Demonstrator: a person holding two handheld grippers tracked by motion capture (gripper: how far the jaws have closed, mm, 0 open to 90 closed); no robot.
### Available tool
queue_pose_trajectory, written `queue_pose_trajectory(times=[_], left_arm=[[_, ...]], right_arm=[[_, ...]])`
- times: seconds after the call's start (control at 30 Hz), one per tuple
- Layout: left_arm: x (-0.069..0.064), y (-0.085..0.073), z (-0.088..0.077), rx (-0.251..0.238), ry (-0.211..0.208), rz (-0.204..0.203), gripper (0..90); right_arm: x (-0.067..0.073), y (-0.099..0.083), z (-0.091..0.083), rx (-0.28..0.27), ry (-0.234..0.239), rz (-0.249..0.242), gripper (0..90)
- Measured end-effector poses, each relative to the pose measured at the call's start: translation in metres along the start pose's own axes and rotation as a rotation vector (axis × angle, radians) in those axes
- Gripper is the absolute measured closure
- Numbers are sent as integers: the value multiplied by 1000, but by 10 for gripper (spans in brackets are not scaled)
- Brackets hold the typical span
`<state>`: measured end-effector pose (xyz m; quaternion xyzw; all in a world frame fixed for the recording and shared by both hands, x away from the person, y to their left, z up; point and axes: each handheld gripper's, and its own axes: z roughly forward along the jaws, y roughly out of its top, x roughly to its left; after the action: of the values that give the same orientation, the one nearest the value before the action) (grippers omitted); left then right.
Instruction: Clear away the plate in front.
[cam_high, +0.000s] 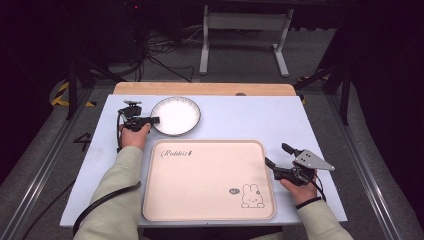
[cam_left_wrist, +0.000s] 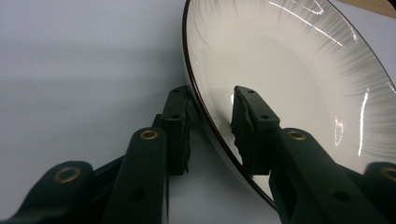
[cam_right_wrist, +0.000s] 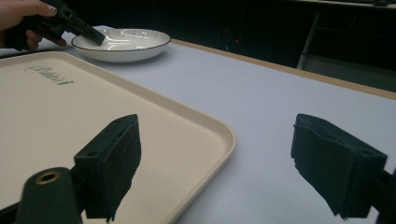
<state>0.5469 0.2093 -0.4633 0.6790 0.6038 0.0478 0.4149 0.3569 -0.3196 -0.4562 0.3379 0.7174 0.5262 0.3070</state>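
The left gripper (cam_left_wrist: 210, 126) has its jaws straddling the rim of the white plate (cam_high: 176, 116), not visibly clamped, the plate resting on the table (cam_high: 240, 120) beyond the empty tray (cam_high: 207, 180); the right gripper (cam_high: 276, 155) waits spread, transfer outstanding.

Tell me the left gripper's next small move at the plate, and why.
Probably close a little further. The left gripper straddles the rim of the plate, one jaw outside and one inside, with a gap showing at the pads. The tray lies beside the plate, a likely destination.
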Motion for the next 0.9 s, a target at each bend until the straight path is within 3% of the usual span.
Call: queue_pose_trajectory(times=[0.13, 0.3, 0.7, 0.9], left_arm=[[0, 3, 0, 22, 1, -35, 693], [3, 2, 0, 14, -26, -84, 721], [4, 2, 1, 1, -41, -144, 760], [5, 3, 2, 2, -53, -154, 767]], right_arm=[[0, 0, 0, 0, -1, -1, 167], [0, 0, 0, 1, -2, 0, 169], [0, 0, 0, 0, -2, 0, 170], [0, 0, 0, 1, 0, -1, 169]])
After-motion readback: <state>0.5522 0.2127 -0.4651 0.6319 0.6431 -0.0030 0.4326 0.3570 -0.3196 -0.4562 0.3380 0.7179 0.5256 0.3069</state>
